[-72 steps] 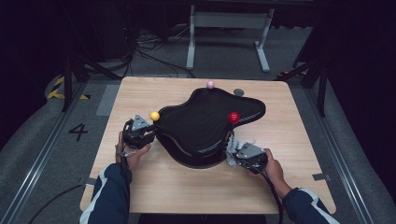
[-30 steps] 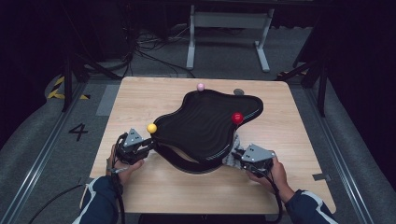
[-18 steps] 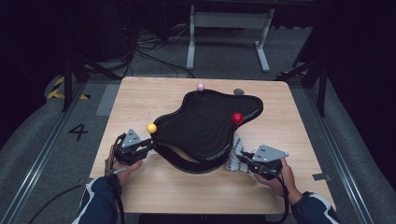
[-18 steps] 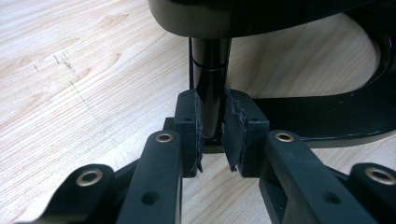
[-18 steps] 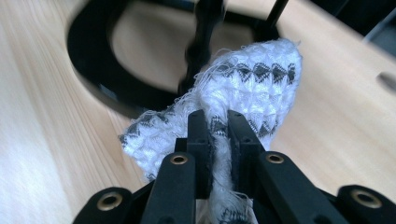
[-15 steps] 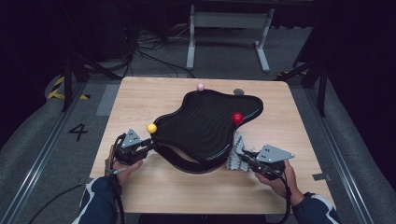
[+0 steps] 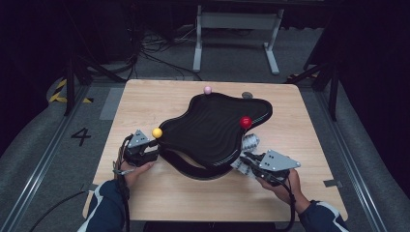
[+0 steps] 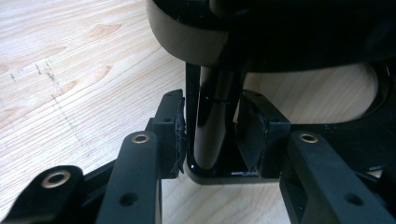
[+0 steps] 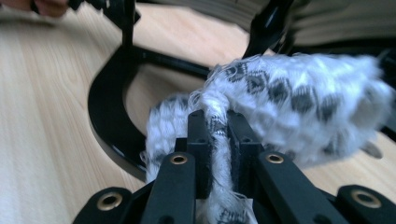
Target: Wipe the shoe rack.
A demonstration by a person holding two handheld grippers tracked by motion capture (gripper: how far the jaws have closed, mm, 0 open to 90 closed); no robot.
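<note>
A black ribbed tray with a wavy outline stands on a black base in the middle of the table. It carries a yellow ball at its left tip, a red ball at the right and a pink ball at the far edge. My left gripper is at the tray's left corner, its jaws closed around a glossy black post under the tray. My right gripper is shut on a white cloth with a black pattern, beside the tray's front right edge.
The curved black base frame lies on the wood just behind the cloth. A small grey disc sits by the tray's far edge. Bare wood stretches along the table's front. Cables and a metal stand are on the floor beyond.
The tray has slid and turned toward the person with the left gripper on its corner. The right gripper has shifted right and slightly back, with the cloth in its jaws.
</note>
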